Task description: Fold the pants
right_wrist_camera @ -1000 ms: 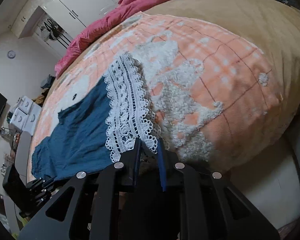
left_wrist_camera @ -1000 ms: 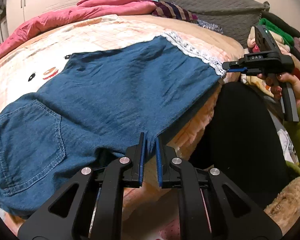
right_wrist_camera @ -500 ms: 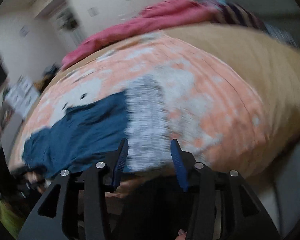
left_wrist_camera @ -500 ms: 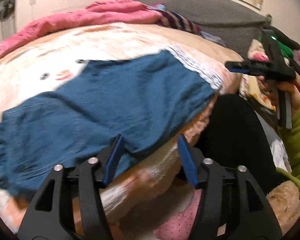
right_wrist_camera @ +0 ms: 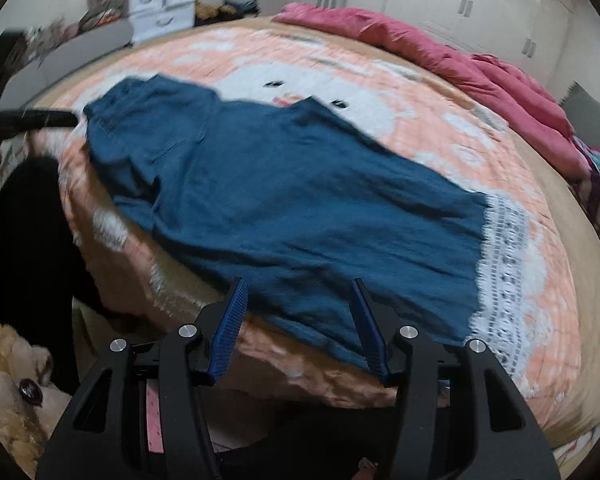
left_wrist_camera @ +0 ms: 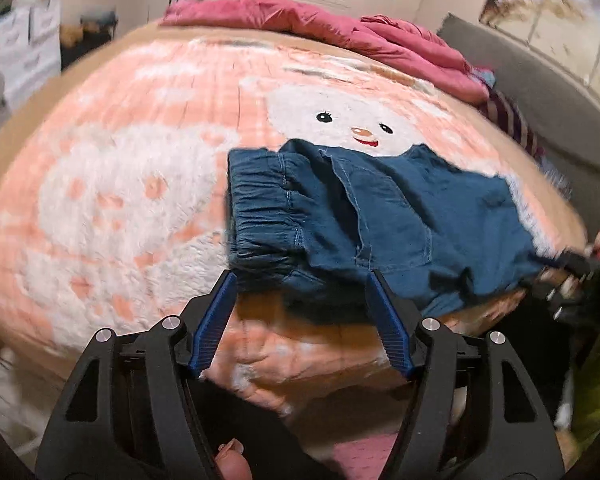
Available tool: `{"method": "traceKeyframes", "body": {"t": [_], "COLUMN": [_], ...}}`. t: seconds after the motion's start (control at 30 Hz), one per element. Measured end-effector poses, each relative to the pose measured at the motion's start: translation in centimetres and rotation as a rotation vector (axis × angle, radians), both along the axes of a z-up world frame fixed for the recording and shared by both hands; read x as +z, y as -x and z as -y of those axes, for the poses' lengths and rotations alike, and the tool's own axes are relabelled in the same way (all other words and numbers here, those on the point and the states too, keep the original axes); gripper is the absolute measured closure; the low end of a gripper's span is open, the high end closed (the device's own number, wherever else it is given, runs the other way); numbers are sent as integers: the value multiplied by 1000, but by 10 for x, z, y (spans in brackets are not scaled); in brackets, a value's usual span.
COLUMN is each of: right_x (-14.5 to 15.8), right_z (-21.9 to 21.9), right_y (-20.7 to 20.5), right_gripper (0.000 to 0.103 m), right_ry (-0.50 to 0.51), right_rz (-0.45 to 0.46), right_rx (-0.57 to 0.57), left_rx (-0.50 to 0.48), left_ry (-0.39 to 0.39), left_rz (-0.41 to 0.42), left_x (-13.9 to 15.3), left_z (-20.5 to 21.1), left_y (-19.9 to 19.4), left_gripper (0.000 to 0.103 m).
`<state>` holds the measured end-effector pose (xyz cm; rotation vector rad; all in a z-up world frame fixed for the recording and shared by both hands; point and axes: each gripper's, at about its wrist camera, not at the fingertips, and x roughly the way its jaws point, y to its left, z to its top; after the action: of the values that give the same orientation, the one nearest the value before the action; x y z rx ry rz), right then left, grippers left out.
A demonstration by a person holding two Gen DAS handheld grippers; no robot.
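Observation:
Blue denim pants (right_wrist_camera: 284, 196) with a white lace hem (right_wrist_camera: 500, 272) lie flat along the near edge of the bed. In the left wrist view the pants (left_wrist_camera: 380, 216) show their gathered waistband (left_wrist_camera: 260, 216) on the left. My left gripper (left_wrist_camera: 300, 300) is open and empty, just short of the waistband's near edge. My right gripper (right_wrist_camera: 298, 304) is open and empty, just short of the leg's near edge. The right gripper also shows at the far right of the left wrist view (left_wrist_camera: 576, 276), blurred.
The bed has a peach fleece blanket (left_wrist_camera: 120, 200) with a white bear face. A pink duvet (right_wrist_camera: 460, 56) lies bunched at the far side. White drawers (right_wrist_camera: 160, 12) stand beyond the bed. A plush toy (right_wrist_camera: 8, 392) sits low at left.
Both grippers let go of the pants and opened wide. Both swung to new viewpoints, pulled back off the near edge. The pants now lie flat on the bed.

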<state>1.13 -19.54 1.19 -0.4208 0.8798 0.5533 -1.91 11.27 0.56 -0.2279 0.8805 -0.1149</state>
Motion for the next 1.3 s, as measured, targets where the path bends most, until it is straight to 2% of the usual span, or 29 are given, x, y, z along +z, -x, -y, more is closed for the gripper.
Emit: {"method": "traceKeyframes", "body": {"t": [0.1, 0.17, 0.2, 0.23, 0.3, 0.43, 0.47, 0.57, 0.67, 0.7, 0.8, 0.87, 0.93, 1.0, 1.1, 1.2, 1.3], "right_x": [-7, -11, -14, -16, -22, -31, -33, -37, -38, -37, -30, -18, 0, 12, 25, 30, 31], "right_z": [-4, -7, -8, -8, -10, -7, -6, -3, -1, 0, 8, 17, 27, 34, 46, 64, 90], "right_y": [-1, -2, -4, -6, -10, -16, -16, -14, -12, -11, -9, -6, -4, -8, -26, -49, -74], "right_gripper": [51, 51, 51, 51, 52, 57, 60, 61, 61, 60, 60, 56, 47, 44, 39, 36, 36], "right_ry": [39, 49, 58, 64, 81, 98, 92, 84, 74, 67, 8, -60, -144, -193, -256, -310, -347], "right_rz": [-3, -11, -18, -24, -38, -89, -98, -115, -130, -134, -157, -151, -119, -85, -54, -52, -49], "right_rx": [5, 11, 11, 14, 19, 16, 17, 22, 27, 30, 22, 12, 0, -28, -114, -214, -303], "left_rx": [7, 36, 38, 41, 48, 56, 53, 72, 76, 75, 111, 121, 128, 111, 41, -44, -127], "left_ry": [81, 94, 85, 88, 86, 29, 30, 35, 34, 32, -12, -22, -52, -86, -88, -109, -91], "left_rz": [-19, -33, -36, -38, -44, -9, -21, -81, -91, -83, -46, -15, 35, 79, 112, 101, 80], "left_x": [-8, -12, -14, -16, -15, -1, -4, -24, -32, -30, -13, 1, 19, 35, 45, 42, 39], "left_z": [0, 5, 8, 7, 5, -5, -8, -14, -13, -13, -17, -21, -20, -11, 11, 47, 77], "left_y": [-11, -22, -27, -29, -32, -18, -19, -22, -22, -22, -11, -3, 5, 5, -11, -42, -73], "left_gripper": [45, 61, 80, 93, 96, 96, 96, 96, 93, 90, 63, 57, 43, 41, 37, 37, 37]}}
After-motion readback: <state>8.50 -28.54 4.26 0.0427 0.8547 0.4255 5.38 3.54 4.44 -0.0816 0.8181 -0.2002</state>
